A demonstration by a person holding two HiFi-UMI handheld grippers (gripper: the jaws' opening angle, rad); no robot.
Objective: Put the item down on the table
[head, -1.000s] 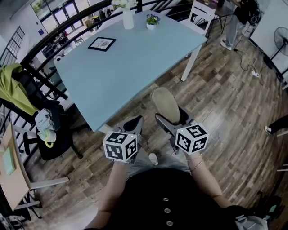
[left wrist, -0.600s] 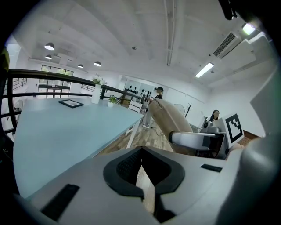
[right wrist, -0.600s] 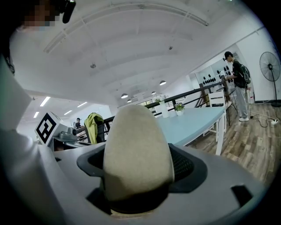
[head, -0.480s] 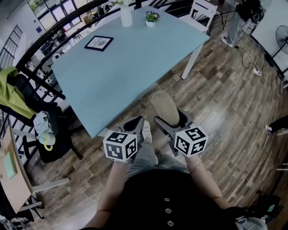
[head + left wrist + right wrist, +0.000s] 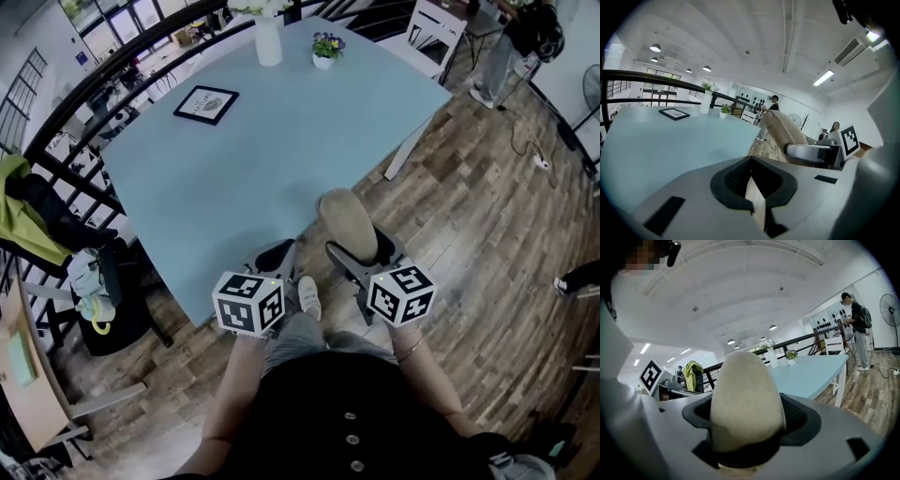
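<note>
The right gripper is clamped on the item, a beige, egg-shaped lump with a matte, felt-like skin. Its lower end sits deep between the jaws and the rounded top stands clear above them. It is held up over the wood floor, just right of the near edge of the table and not yet above the top.

The left gripper has its jaws drawn together on nothing; only a sliver of floor shows between them.

By its dull, fuzzy surface the item looks light and not slippery, and likely a little soft — though whether it gives under the pads cannot be told. The rounded shape could roll or tip once freed, so laying it on its long side seems safer than standing it up. The present hold low on the body looks sound.

No brand or label shows on the item. The frame far on the table carries print too small to read — the grippers' cubes bear only square markers.
</note>
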